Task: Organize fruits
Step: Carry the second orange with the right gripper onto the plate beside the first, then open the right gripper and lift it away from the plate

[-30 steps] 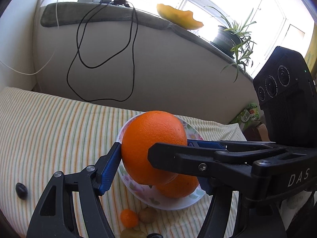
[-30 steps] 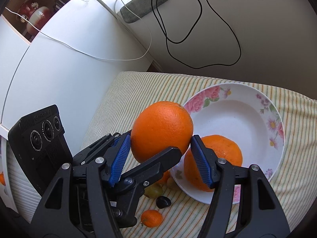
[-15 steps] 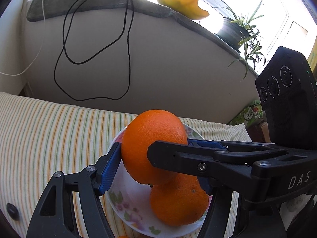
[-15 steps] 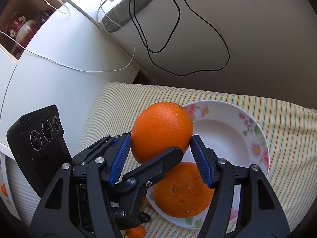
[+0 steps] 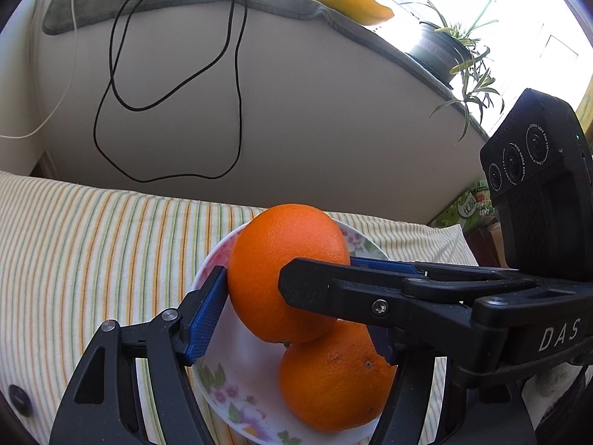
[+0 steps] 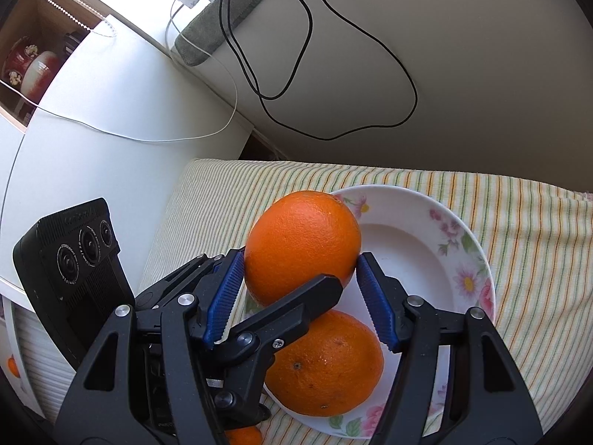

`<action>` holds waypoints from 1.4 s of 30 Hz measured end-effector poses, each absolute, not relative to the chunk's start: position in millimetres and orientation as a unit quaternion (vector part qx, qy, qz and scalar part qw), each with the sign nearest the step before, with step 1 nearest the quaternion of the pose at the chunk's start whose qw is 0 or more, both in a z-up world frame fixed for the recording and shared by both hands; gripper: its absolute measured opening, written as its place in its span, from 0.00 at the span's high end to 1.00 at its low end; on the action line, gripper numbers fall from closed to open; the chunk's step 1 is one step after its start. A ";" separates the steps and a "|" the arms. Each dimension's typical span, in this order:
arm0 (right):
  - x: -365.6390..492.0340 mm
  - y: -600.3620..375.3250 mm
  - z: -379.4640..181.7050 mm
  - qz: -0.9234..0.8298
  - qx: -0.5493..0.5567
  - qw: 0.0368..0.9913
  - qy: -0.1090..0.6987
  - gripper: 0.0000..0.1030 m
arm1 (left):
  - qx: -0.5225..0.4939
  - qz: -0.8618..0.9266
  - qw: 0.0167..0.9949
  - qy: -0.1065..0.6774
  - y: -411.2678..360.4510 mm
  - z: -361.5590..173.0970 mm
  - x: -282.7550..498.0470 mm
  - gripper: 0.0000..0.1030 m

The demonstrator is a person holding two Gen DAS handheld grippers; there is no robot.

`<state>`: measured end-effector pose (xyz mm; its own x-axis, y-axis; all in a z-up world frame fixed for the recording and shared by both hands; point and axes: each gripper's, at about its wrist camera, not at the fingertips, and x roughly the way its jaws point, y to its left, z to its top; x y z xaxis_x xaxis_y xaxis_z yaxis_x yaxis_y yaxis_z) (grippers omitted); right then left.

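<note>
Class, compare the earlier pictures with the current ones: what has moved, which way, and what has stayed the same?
Both grippers have carried the held orange forward and down over the floral plate, so it now hangs just above the second orange lying there. The small fruits on the striped cloth have mostly slipped out of view. Unchanged: the left gripper and right gripper still clamp the orange together; nothing released.

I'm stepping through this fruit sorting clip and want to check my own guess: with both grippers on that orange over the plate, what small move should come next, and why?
Probably lower it a little onto the bare part of the floral plate, beside the resting orange. Both the left gripper and the right gripper are clamped on the held orange, which hangs just above the plate.
</note>
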<state>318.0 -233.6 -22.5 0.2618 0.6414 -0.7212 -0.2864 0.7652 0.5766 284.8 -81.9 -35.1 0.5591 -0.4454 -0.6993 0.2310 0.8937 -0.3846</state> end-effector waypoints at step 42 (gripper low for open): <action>179.5 -259.7 49.3 0.255 0.125 0.872 0.399 0.23 | -0.109 -0.151 0.919 0.346 -10.7 6.3 126.6 0.32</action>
